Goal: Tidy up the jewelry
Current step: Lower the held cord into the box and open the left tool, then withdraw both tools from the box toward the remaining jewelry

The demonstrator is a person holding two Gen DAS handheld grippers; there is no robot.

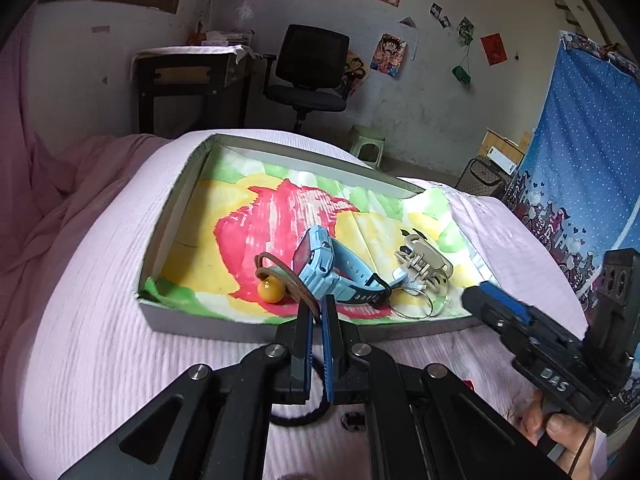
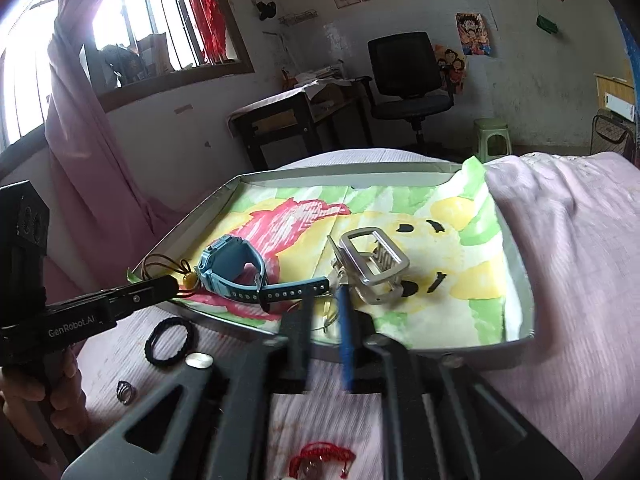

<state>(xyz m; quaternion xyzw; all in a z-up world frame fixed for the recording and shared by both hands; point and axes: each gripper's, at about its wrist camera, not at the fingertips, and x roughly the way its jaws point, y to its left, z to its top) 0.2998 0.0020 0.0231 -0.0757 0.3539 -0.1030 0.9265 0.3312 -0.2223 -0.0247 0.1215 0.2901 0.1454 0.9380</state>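
A shallow grey tray (image 1: 176, 216) lined with a painted paper lies on the pink bed. In it are a blue watch (image 1: 320, 264), a beige claw clip (image 1: 424, 260), thin silver hoops (image 1: 412, 304) and a brown cord with a yellow bead (image 1: 271, 290). My left gripper (image 1: 318, 306) is shut on the brown cord at the tray's near edge. My right gripper (image 2: 324, 304) stands open over the near edge, with the hoops (image 2: 329, 318) showing in its gap, just short of the clip (image 2: 372, 268) and the watch (image 2: 232, 264).
In front of the tray on the sheet lie a black hair tie (image 2: 170, 342), a small silver oval (image 2: 199, 360), a ring (image 2: 125, 392) and a red cord bracelet (image 2: 320, 460). An office chair (image 1: 308, 68), a desk and a green stool stand beyond the bed.
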